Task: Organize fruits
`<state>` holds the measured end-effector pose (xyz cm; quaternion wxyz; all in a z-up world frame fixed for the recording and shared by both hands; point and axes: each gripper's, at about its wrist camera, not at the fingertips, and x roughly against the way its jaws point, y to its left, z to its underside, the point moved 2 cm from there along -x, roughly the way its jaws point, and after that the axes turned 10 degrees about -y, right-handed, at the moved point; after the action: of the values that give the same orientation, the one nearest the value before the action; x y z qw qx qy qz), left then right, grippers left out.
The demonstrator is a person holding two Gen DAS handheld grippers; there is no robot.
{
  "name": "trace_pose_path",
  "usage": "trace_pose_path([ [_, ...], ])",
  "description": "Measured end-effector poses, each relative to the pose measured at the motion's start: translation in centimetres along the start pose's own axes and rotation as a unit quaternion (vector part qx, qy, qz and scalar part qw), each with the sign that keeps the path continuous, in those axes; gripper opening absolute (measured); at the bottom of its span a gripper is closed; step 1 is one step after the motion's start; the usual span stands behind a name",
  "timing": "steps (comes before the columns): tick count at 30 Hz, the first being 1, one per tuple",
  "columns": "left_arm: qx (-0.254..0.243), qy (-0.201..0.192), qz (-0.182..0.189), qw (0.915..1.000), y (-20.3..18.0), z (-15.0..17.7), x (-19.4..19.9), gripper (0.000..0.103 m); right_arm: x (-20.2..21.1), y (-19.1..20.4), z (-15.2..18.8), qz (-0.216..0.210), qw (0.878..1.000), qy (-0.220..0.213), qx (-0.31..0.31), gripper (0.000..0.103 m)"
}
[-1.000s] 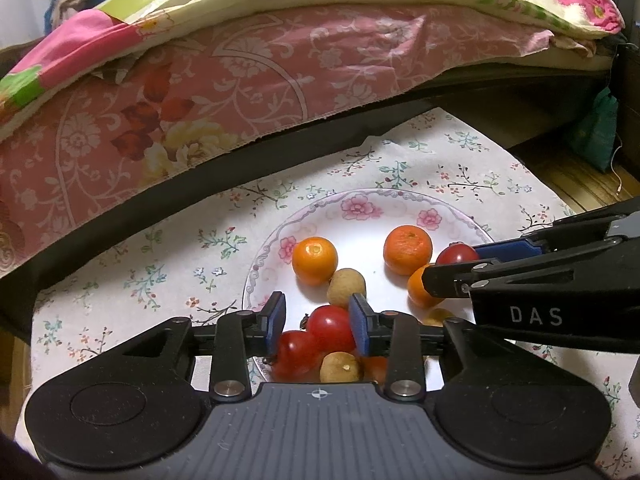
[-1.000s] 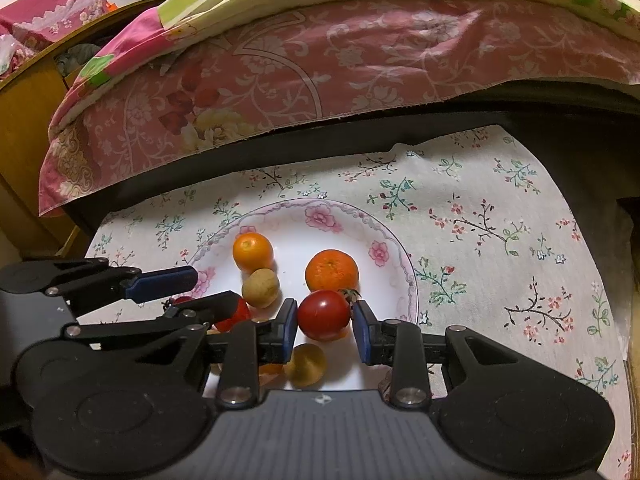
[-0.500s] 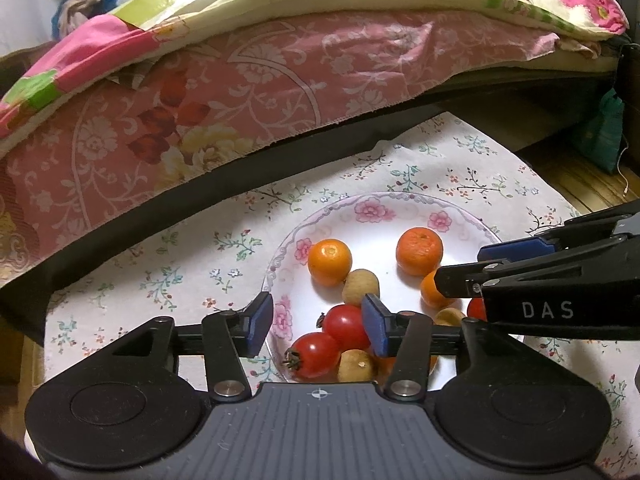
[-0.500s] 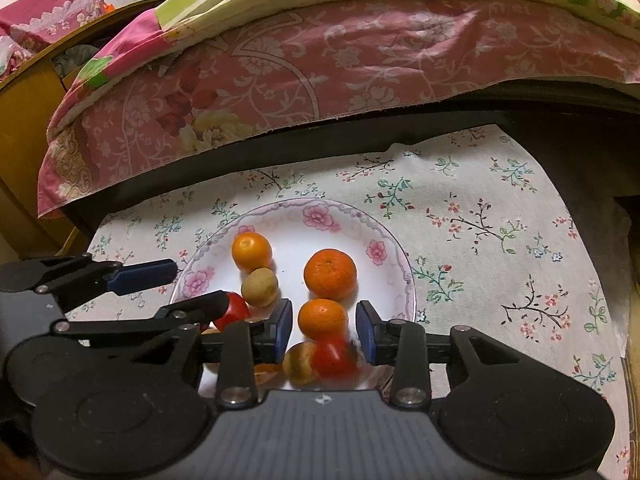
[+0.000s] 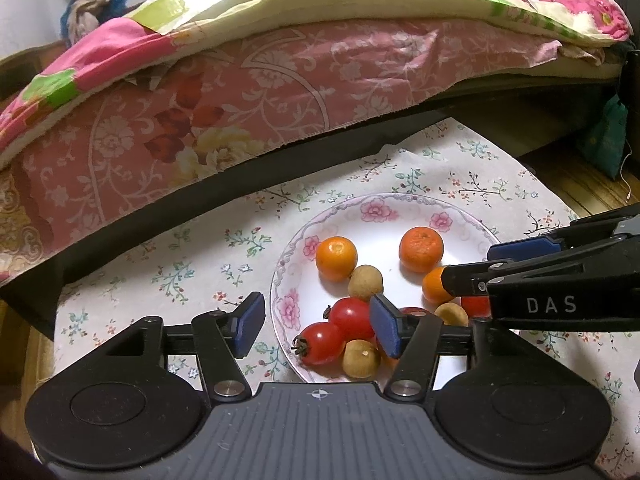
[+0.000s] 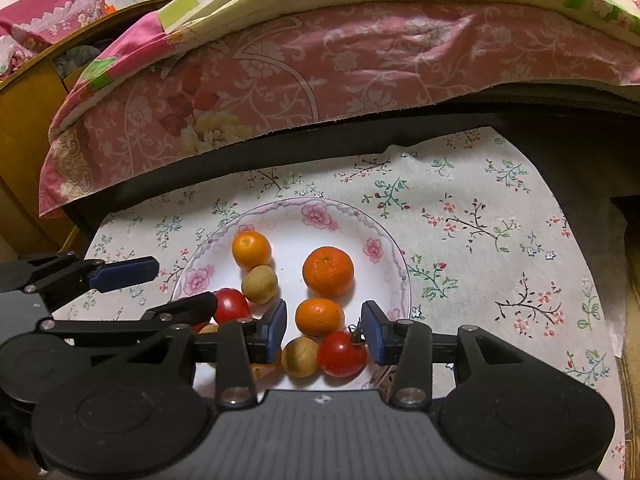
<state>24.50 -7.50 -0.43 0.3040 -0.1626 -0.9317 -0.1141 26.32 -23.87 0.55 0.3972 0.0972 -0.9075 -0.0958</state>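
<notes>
Fruit all lies on the floral plate (image 6: 384, 236), so the coming move turns on which piece sits ahead of which tool. Right gripper (image 6: 324, 330) hangs low over the plate's near rim with its jaws spread and holding nothing; a red tomato (image 6: 342, 354) rests on the plate just below and behind the gap, touching a tan longan (image 6: 301, 357) on its left, and a small orange (image 6: 319, 317) lies straight ahead between the fingertips, with a larger orange (image 6: 328, 271) beyond it. Left gripper (image 5: 316, 326) is also spread and empty, straddling the plate's left rim: two tomatoes (image 5: 334, 330) sit in its gap, touching each other, toward its right finger, with a longan (image 5: 361, 358) below them. The fruits are round, so no long axis matters. I judge the right tool nearer the small orange and the left nearer the tomato pair; both are level and pointing forward across the flowered cloth (image 6: 480, 216).
</notes>
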Motion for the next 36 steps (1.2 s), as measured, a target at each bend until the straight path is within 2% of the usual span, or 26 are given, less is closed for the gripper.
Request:
trace_pose_path([
  [19, 0.012, -0.004, -0.027, 0.9996, 0.3, 0.7, 1.6, 0.078, 1.1, 0.7, 0.4, 0.004, 1.0, 0.0, 0.008, 0.043],
  [23, 0.012, -0.005, -0.039, 0.9992, 0.4, 0.7, 1.8, 0.085, 1.2, 0.8, 0.4, 0.005, 1.0, 0.0, 0.008, 0.043],
  [36, 0.018, -0.009, -0.046, 0.9987, 0.3, 0.9, 2.5, 0.088, 1.9, 0.9, 0.5, 0.01, 1.0, -0.004, 0.015, 0.043],
])
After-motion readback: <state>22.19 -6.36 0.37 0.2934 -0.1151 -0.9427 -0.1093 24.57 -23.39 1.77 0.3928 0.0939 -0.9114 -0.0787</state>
